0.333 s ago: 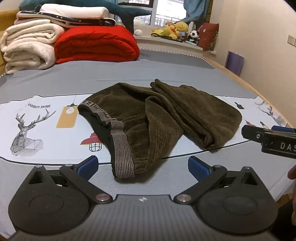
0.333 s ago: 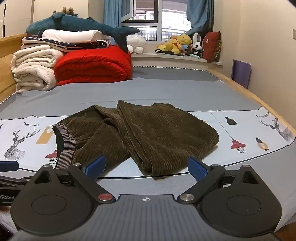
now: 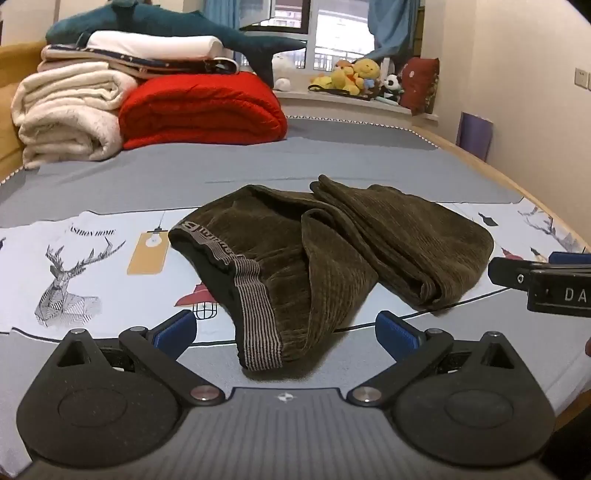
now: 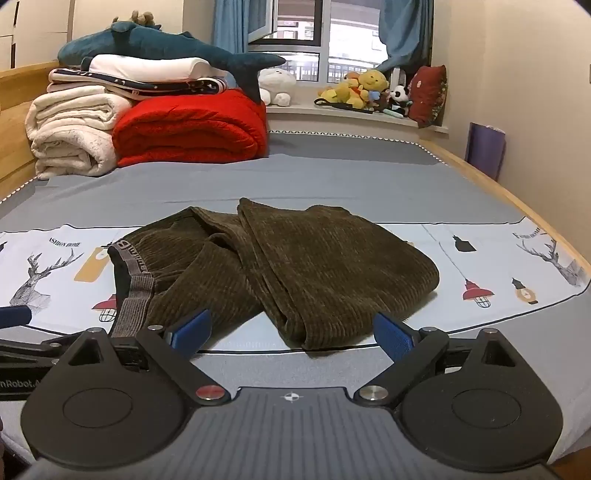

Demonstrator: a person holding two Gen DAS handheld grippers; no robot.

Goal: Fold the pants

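Note:
Dark brown corduroy pants (image 3: 332, 251) lie bunched on the bed, and their grey striped waistband (image 3: 255, 317) points toward me. My left gripper (image 3: 286, 330) is open, and the near end of the waistband shows between its blue pads (image 3: 177, 328) without touching them. In the right wrist view the pants (image 4: 314, 266) lie ahead with a folded leg edge nearest. My right gripper (image 4: 291, 332) is open just in front of that edge, nothing pressed between its fingers. Each gripper shows in the other's view: the right gripper (image 3: 535, 280) at the right edge, the left gripper (image 4: 14, 317) at the left edge.
The bed carries a white printed sheet (image 3: 74, 266) over grey bedding (image 4: 332, 177). Folded white blankets (image 3: 70, 110), a red quilt (image 3: 199, 107) and a blue plush shark (image 3: 166, 26) are stacked at the back left. Plush toys (image 4: 362, 88) line the windowsill. A wooden bed edge (image 4: 498, 192) runs along the right.
In the left wrist view the scene has slid down a little and the pants look slightly nearer. The right wrist view is unchanged. Both grippers stay open.

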